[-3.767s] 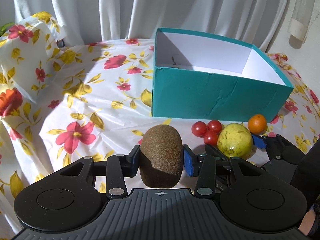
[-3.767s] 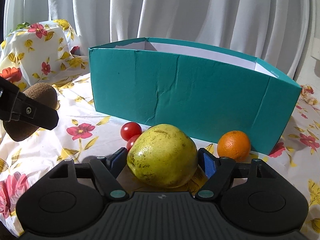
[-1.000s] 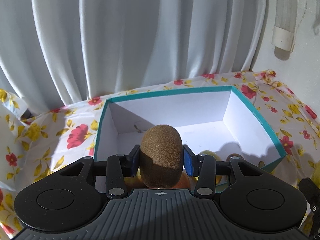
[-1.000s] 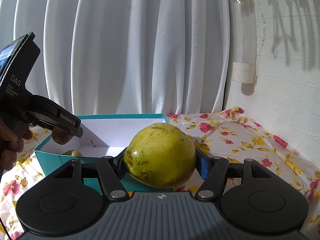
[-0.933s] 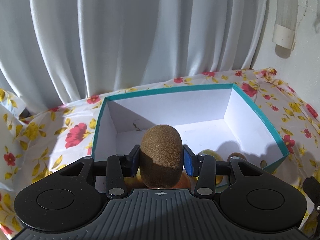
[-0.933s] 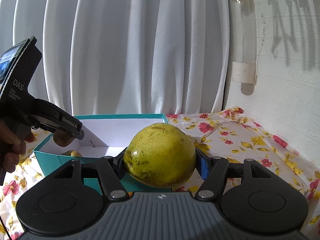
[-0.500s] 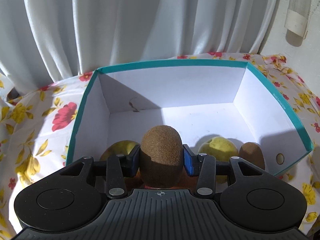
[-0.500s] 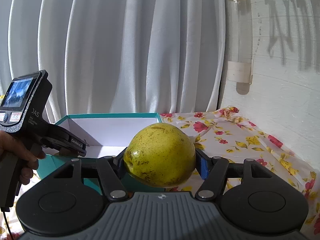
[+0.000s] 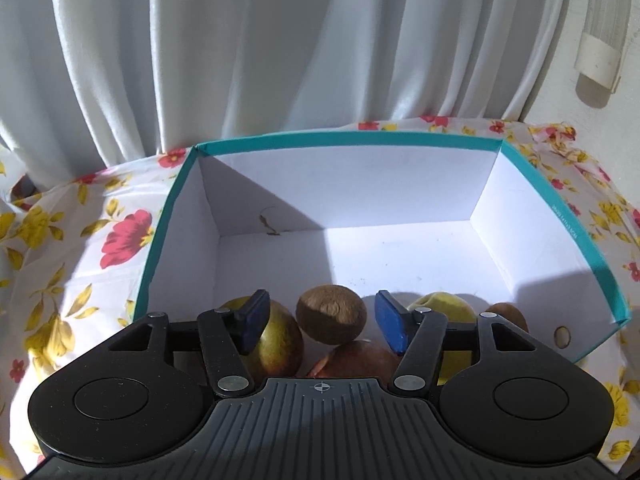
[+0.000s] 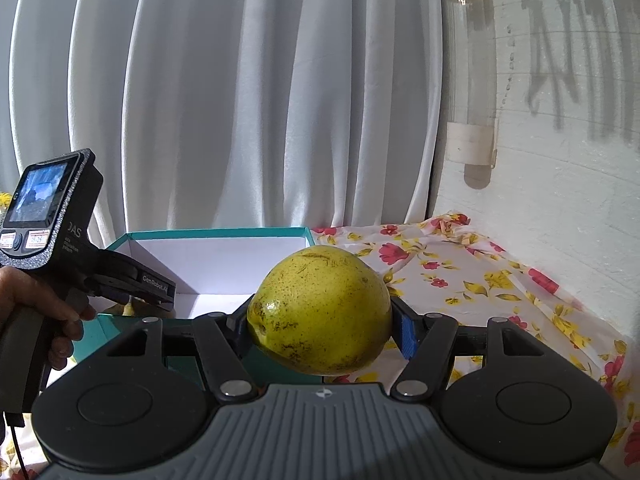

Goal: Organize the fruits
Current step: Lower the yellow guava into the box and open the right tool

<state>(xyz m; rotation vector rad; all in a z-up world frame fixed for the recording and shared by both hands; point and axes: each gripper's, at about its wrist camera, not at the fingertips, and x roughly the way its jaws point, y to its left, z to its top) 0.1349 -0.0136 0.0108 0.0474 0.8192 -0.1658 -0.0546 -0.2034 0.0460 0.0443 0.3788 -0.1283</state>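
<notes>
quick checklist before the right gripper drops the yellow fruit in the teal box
1. Left gripper has let go: ok, its jaws stand open and the kiwi lies in the teal box among other fruit.
2. Right gripper holds its load firmly: ok, it is shut on the yellow fruit.
3. Yellow fruit is over the box opening: not ok, in the right wrist view the box sits ahead and to the left.
4. Free floor in the box: ok, the far half shows bare white.
5. Left gripper clear of the drop path: not ok, it hangs over the box.
6. Fruit left on the flowered cloth: cannot tell, none in view.
</notes>
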